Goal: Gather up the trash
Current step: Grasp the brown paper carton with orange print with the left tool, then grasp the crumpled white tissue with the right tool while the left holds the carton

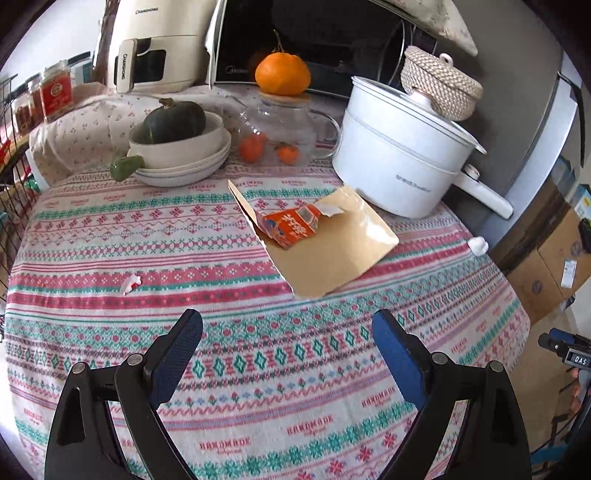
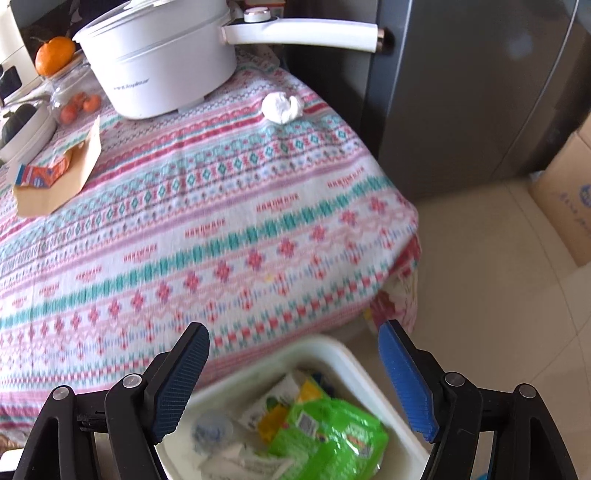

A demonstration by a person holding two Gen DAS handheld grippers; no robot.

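Observation:
My left gripper (image 1: 287,328) is open and empty above the patterned tablecloth (image 1: 221,369). Ahead of it lies an orange carton (image 1: 291,223) on a torn brown paper envelope (image 1: 325,243). A small red-and-white scrap (image 1: 131,283) lies to the left. A crumpled white tissue (image 1: 478,244) sits at the right table edge; it also shows in the right wrist view (image 2: 282,106). My right gripper (image 2: 293,338) is open and empty over a white bin (image 2: 351,363) that holds a green wrapper (image 2: 328,432) and other trash. The carton (image 2: 42,173) and envelope (image 2: 62,184) show far left.
A white electric pot (image 1: 399,155) stands behind the envelope, its handle (image 2: 306,35) pointing right. Stacked bowls with a squash (image 1: 177,147), a glass jar with an orange (image 1: 282,122), an air fryer and a microwave line the back. A grey fridge (image 2: 461,92) and cardboard boxes (image 2: 565,192) stand right.

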